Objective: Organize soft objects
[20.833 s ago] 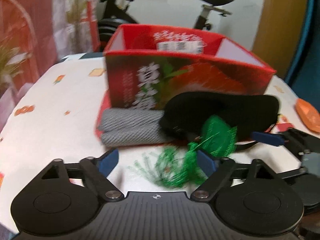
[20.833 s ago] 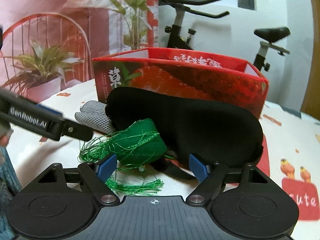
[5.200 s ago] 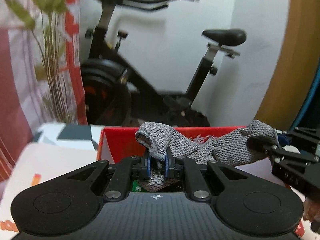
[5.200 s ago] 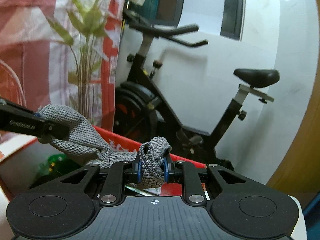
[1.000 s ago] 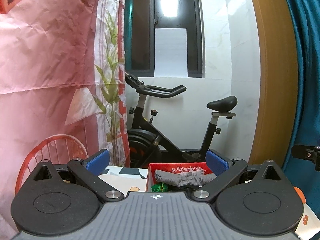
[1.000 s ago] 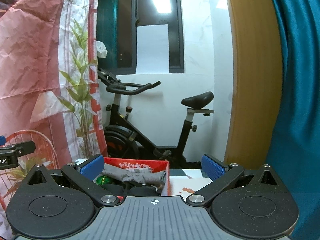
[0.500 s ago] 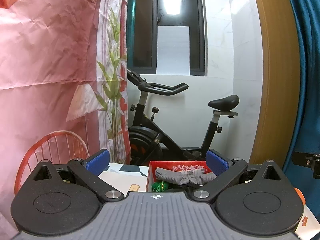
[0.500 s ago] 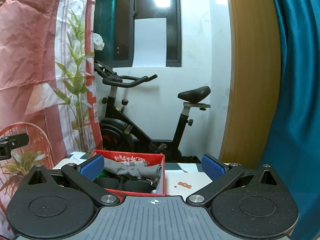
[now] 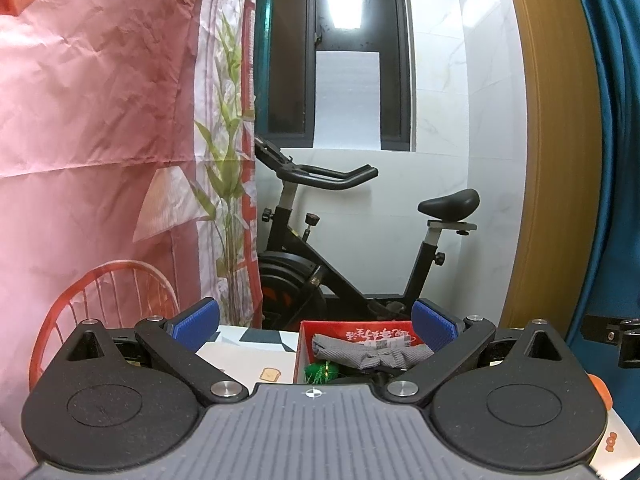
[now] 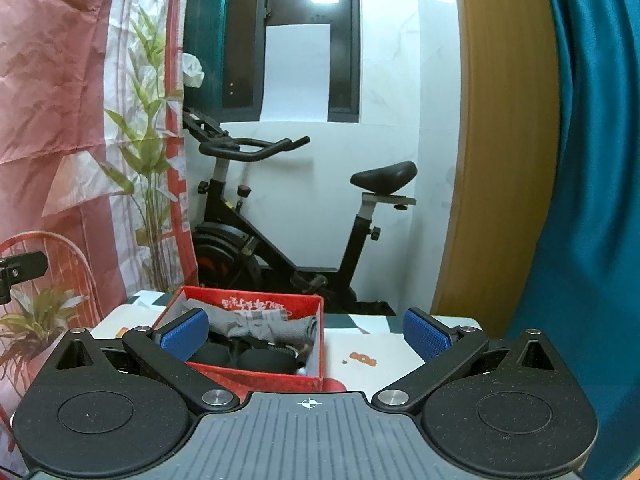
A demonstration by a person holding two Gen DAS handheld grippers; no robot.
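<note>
A red cardboard box [image 10: 256, 376] stands on the white table [image 10: 372, 360]. In it lie a grey knitted cloth [image 10: 276, 326] and a black eye mask [image 10: 256, 358]. In the left wrist view the box [image 9: 306, 340] also shows the grey cloth [image 9: 372, 354] and a green tasselled ornament [image 9: 318, 372]. My left gripper [image 9: 314, 322] is open and empty, held back from the box. My right gripper [image 10: 306, 334] is open and empty, above and in front of the box.
A black exercise bike [image 10: 280, 224] stands behind the table against a white wall. A pink printed backdrop [image 9: 100, 140] hangs on the left. A teal curtain [image 10: 592, 160] and a wooden door frame [image 10: 500, 140] are on the right. An orange thing [image 9: 600, 390] lies at the table's right.
Both grippers have stayed open and empty. The right gripper's view has tipped down and moved nearer, so more of the box's inside shows. The left view barely changed.
</note>
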